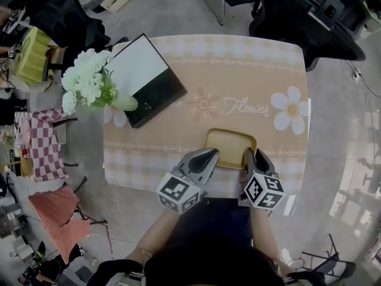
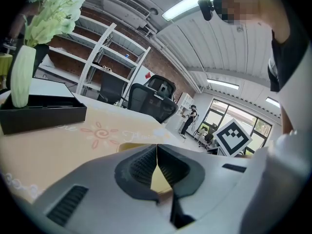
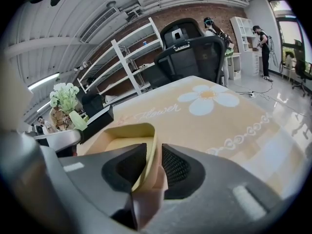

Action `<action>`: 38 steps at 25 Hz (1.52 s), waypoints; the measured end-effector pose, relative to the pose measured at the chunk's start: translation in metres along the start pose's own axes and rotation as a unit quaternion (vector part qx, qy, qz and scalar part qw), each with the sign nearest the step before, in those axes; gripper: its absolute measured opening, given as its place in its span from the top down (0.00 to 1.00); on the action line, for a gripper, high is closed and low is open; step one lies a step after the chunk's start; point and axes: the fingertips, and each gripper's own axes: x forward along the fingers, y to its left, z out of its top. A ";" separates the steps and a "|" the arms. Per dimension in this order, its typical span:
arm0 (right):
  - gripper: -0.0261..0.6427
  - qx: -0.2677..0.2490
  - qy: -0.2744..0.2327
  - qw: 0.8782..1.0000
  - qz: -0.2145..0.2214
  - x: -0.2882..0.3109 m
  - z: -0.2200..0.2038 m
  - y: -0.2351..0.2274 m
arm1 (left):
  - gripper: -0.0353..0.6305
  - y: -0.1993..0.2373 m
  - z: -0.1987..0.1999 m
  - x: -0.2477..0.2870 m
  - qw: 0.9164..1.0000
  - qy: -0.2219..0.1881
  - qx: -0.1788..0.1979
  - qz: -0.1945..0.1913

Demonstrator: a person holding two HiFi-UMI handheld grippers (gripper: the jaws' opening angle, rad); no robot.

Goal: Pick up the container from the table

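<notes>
Closest to us, at the bottom of the head view, the person's forearms (image 1: 156, 238) reach up toward the near edge of the table (image 1: 238, 70), each carrying a gripper with its marker cube. On the left, the left gripper (image 1: 212, 153) has its tips at the near left corner of the shallow yellow container (image 1: 229, 145); in its own view the left gripper (image 2: 157, 147) has its jaws pressed together at the tips with nothing between them, and we see the container (image 2: 131, 146) just beyond. The container sits flat on the peach cloth by the near edge, right of centre. The right gripper (image 1: 255, 155) stands astride its right wall: in the right gripper view (image 3: 155, 152) the jaws are spread with the yellow wall (image 3: 146, 145) between them, close to the left pad, a thin gap at the right one. Farther off, left to right, we see a checked cloth (image 1: 41, 145) beside the table, white flowers (image 1: 88, 82) in a pale green vase (image 1: 122, 103), a flat box (image 1: 146, 79) white over black, and a printed daisy (image 1: 292, 107)
</notes>
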 end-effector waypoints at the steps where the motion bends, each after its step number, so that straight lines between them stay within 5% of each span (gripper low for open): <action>1: 0.82 0.000 0.002 1.000 -0.002 0.001 0.000 0.000 | 0.93 0.000 0.000 0.000 1.000 0.000 0.000 -0.001; 11: 0.91 0.002 0.012 1.000 -0.014 0.008 -0.002 -0.003 | 0.93 0.002 0.003 -0.008 1.000 -0.010 -0.002 0.006; 38: 0.94 -0.012 -0.033 0.999 -0.015 -0.016 0.015 0.006 | 0.93 -0.006 0.017 -0.047 0.997 -0.057 0.022 0.039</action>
